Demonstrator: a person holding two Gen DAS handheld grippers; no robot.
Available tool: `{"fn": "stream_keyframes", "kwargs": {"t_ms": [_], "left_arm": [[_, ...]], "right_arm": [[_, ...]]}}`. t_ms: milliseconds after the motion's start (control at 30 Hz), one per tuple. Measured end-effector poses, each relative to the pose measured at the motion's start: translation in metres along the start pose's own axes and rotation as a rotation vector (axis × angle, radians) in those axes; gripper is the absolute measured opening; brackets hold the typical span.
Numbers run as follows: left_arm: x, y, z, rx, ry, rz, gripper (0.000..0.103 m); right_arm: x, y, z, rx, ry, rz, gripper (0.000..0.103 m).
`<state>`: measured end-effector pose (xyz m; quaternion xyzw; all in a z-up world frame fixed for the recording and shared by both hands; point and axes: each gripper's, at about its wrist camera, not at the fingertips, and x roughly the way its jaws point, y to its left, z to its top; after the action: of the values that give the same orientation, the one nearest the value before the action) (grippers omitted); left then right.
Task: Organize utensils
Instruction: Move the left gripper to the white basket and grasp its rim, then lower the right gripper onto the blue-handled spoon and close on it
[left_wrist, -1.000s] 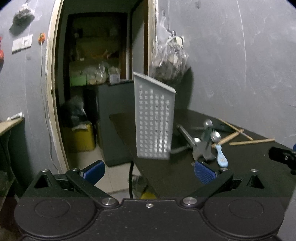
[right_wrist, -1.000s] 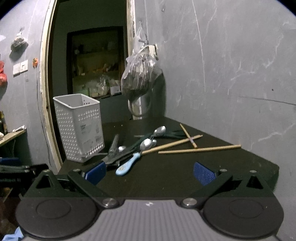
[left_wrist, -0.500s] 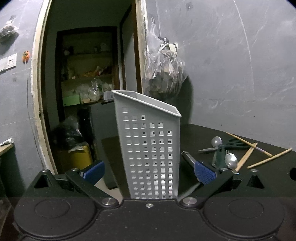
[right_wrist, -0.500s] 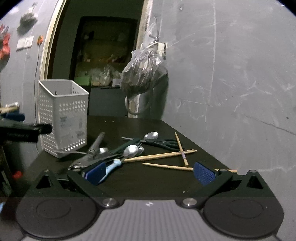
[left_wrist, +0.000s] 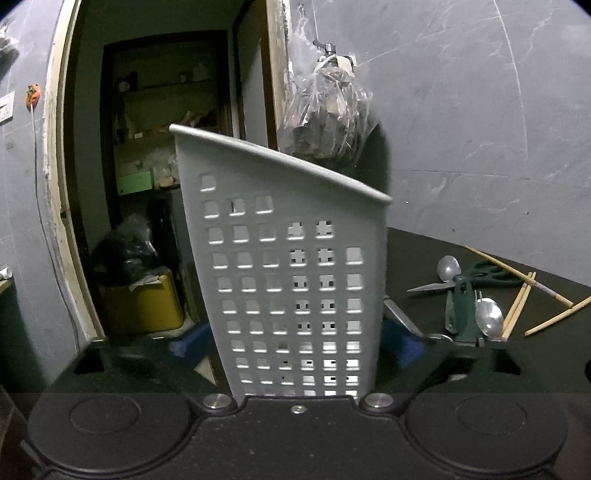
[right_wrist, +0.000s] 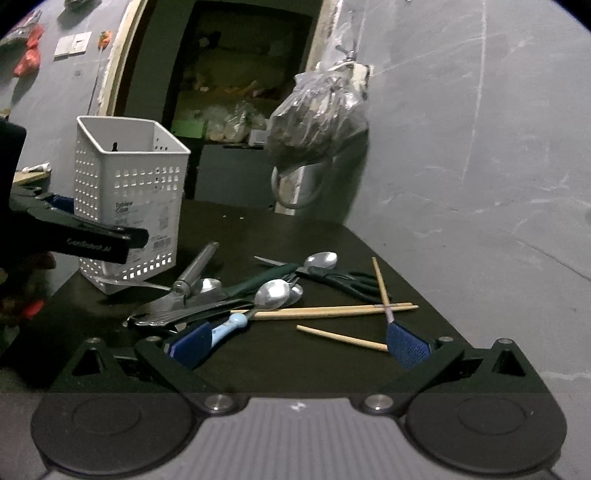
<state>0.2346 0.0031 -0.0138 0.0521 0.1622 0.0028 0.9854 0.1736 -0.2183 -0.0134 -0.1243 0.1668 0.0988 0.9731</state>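
Note:
A white perforated utensil basket stands upright at the table's left corner and fills the middle of the left wrist view. My left gripper straddles its lower part. Its jaws are closing, and the blue pads lie against the basket's two side walls. From the right wrist view the basket sits far left, with one left finger across its front. A heap of utensils lies mid-table: a blue-handled spoon, green scissors, chopsticks. My right gripper hovers open before them, holding nothing.
A filled plastic bag hangs on the grey wall behind the dark table. Left of the basket the table ends at a doorway with shelves and a yellow container on the floor. Spoons and chopsticks lie right of the basket.
My left gripper came up to the basket, which now sits between its fingers, and the jaws narrowed onto it. My right gripper drifted and rolled, nearing the utensil heap.

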Motion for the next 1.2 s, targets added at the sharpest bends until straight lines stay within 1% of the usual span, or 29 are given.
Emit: {"fn": "stream_keyframes", "kwargs": {"t_ms": [67, 233, 400, 533, 700, 833, 933, 1000, 1067, 1200], "left_arm": [[0.003, 0.003, -0.001, -0.010, 0.014, -0.026, 0.079], [0.003, 0.007, -0.005, 0.002, -0.007, -0.035, 0.077], [0.003, 0.018, -0.008, 0.037, -0.022, -0.110, 0.076], [0.007, 0.026, -0.013, 0.050, -0.055, -0.153, 0.076], [0.010, 0.029, -0.015, 0.083, -0.091, -0.230, 0.076], [0.010, 0.030, -0.016, 0.114, -0.103, -0.281, 0.076], [0.010, 0.033, -0.017, 0.109, -0.102, -0.311, 0.076], [0.011, 0.036, -0.017, 0.094, -0.090, -0.326, 0.076], [0.009, 0.036, -0.017, 0.085, -0.083, -0.327, 0.076], [0.005, 0.032, -0.018, 0.092, -0.082, -0.331, 0.076]], "right_arm": [[0.004, 0.002, 0.002, -0.014, 0.009, 0.010, 0.103], [0.014, 0.007, 0.005, -0.040, 0.027, 0.033, 0.103], [0.022, 0.009, 0.008, -0.044, 0.041, 0.064, 0.103], [0.028, 0.009, 0.012, -0.028, 0.055, 0.100, 0.103], [0.037, 0.000, 0.017, 0.041, 0.079, 0.140, 0.103], [0.049, -0.015, 0.021, 0.133, 0.101, 0.200, 0.103], [0.062, -0.028, 0.023, 0.199, 0.117, 0.239, 0.103], [0.072, -0.034, 0.025, 0.223, 0.122, 0.257, 0.099], [0.082, -0.037, 0.028, 0.226, 0.132, 0.270, 0.091], [0.102, -0.039, 0.035, 0.226, 0.144, 0.267, 0.088]]}}
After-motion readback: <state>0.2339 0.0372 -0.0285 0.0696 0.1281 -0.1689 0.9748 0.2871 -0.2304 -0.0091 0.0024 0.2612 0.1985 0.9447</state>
